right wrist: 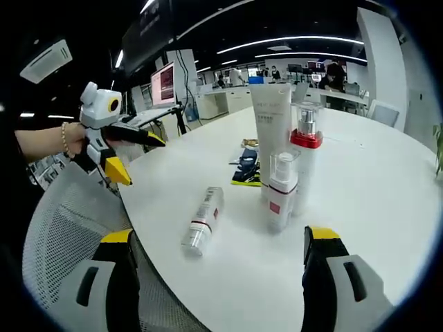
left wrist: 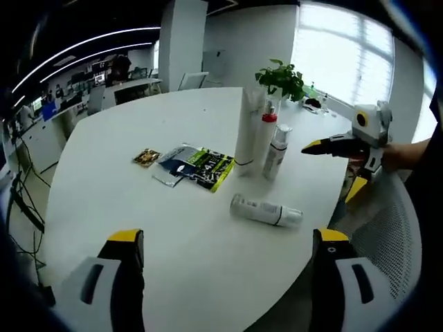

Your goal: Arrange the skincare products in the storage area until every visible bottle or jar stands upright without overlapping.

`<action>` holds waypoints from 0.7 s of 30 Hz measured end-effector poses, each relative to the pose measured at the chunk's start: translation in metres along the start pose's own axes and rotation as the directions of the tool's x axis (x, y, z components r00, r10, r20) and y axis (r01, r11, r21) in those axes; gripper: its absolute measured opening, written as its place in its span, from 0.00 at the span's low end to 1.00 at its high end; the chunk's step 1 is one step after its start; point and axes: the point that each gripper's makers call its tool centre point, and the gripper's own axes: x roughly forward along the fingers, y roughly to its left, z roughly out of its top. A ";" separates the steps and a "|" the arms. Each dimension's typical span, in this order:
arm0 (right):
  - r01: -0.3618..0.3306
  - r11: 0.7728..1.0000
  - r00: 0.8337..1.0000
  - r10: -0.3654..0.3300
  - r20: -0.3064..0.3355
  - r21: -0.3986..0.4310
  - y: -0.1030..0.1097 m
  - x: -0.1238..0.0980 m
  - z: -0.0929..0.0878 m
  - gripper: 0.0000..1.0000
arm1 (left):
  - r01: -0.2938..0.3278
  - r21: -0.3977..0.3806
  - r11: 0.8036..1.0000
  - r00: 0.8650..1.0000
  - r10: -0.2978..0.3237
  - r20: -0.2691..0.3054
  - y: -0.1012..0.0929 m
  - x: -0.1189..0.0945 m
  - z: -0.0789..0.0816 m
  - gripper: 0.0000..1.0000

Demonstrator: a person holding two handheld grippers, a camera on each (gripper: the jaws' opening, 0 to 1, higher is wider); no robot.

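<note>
Yellow-tipped jaws of the left gripper (left wrist: pixel 225 242) are seen at the bottom of the left gripper view, spread wide with nothing between them; their lower parts are cut off by the frame edge. Just beyond them, right of centre, a white bottle (left wrist: pixel 266 209) lies on its side on the white table (left wrist: pixel 124 200); dark marks are seen on its label but no writing can be read. Further up, a tall white tube (left wrist: pixel 248 133), a red-capped bottle (left wrist: pixel 264 142) and a smaller white pump bottle (left wrist: pixel 277 151) stand upright in a tight cluster, partly overlapping one another in this view. To their left, flat packets (left wrist: pixel 196 164) with green and black print lie on the table; the print is too small to be read. A potted plant (left wrist: pixel 280 78) is seen behind the cluster.

In the right gripper view, the right gripper (right wrist: pixel 218 242) is likewise held wide open and empty at the bottom of the frame, above a mesh chair back (right wrist: pixel 59 228). The lying bottle is seen left of centre, with the upright cluster right of centre. Faint lettering on the tube cannot be made out. At the upper left, the left gripper is held by a hand (right wrist: pixel 76 145); whether anything is gripped there cannot be told.
</note>
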 end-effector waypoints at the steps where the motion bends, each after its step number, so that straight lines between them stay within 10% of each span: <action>1: 0.001 1.000 1.000 -0.001 -0.002 -0.002 0.000 0.000 0.000 0.99 | -0.007 -0.003 1.000 1.000 0.007 0.005 0.000 -0.001 -0.002 0.99; 21: -0.007 1.000 1.000 0.007 -0.025 -0.023 0.005 0.001 -0.003 0.99 | -0.015 -0.037 0.999 1.000 0.014 -0.013 0.001 -0.003 -0.024 0.96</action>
